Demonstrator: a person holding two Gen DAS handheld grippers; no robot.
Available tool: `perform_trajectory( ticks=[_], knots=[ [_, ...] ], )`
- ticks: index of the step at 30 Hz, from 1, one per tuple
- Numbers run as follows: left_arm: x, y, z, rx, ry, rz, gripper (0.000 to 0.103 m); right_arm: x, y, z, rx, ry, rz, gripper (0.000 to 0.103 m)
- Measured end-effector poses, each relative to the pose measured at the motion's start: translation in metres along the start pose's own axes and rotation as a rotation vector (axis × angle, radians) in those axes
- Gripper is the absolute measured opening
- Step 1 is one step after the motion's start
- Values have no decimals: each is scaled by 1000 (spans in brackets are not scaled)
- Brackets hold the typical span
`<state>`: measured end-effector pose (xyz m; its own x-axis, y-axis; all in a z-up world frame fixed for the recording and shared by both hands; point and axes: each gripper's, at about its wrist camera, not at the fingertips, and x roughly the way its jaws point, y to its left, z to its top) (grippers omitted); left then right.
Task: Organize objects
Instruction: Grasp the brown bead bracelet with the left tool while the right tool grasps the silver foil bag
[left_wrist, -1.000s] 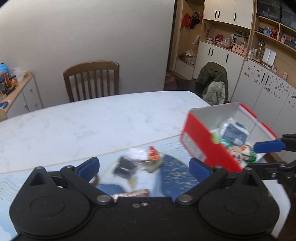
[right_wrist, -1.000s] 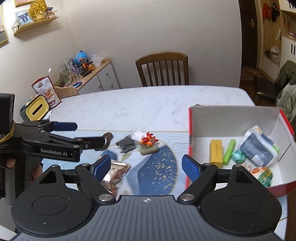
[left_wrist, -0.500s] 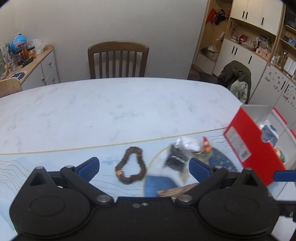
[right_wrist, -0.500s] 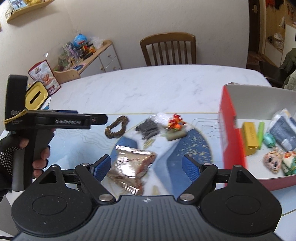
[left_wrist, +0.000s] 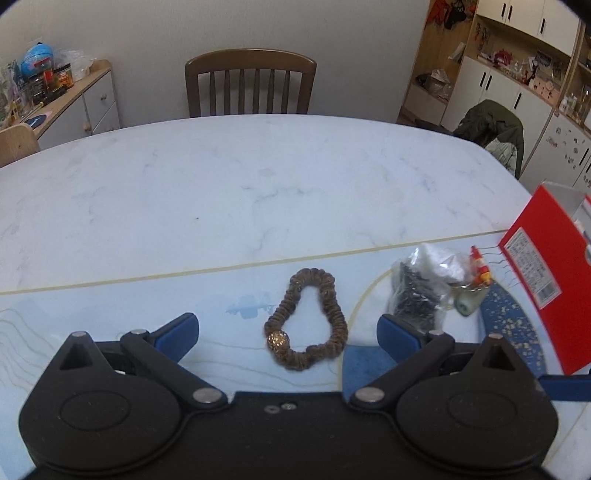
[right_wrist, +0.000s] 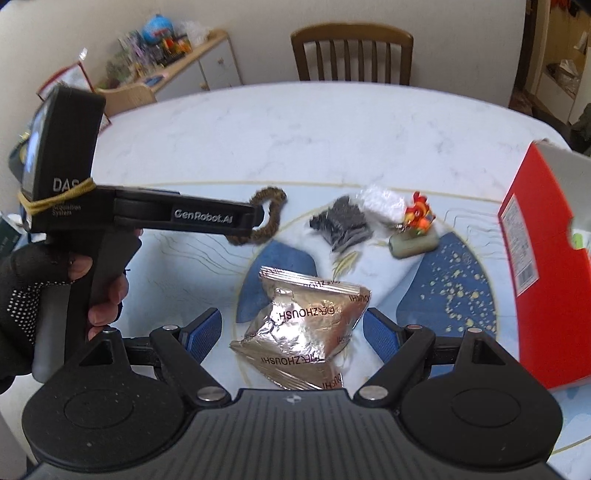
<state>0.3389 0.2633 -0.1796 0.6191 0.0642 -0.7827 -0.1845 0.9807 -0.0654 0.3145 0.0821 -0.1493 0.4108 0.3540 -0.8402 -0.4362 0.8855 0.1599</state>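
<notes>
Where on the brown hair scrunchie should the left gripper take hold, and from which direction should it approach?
Probably from above, closing across one side strand of the scrunchie. It lies flat on the mat as an open pear-shaped loop, so a single band fits between the fingers. The left gripper is open over it. Avoid the gold bead, which is hard and round.

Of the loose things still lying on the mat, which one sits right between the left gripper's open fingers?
The brown hair scrunchie with the gold bead. It lies centred before the left gripper; the black packet and the figurine lie off to the right, and the foil packet faces the right gripper.
</notes>
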Motion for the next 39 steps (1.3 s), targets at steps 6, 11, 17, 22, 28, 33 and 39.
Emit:
perform_trajectory(
  ticks=[6, 11, 17, 22, 28, 33, 39],
  knots=[
    [18, 2, -1, 13, 1, 15, 101, 23, -1, 5, 39, 37, -28, 84],
    [28, 0, -1, 25, 3, 11, 99, 38, -2, 9, 58, 64, -43, 84],
    [39, -5, 0, 53, -7, 29, 93, 49, -6, 5, 87, 99, -55, 84],
    [39, -10, -1, 82, -30, 39, 81, 51, -4, 6, 96, 101, -46, 84],
    [32, -16, -2, 102, -47, 11, 47, 52, -3, 8, 101, 98, -35, 78],
    [30, -15, -2, 89, -45, 5, 25, 52, -6, 8, 100, 96, -22, 67],
    [28, -16, -1, 90, -29, -2, 15, 47, -3, 8, 85, 87, -21, 52]
  ],
)
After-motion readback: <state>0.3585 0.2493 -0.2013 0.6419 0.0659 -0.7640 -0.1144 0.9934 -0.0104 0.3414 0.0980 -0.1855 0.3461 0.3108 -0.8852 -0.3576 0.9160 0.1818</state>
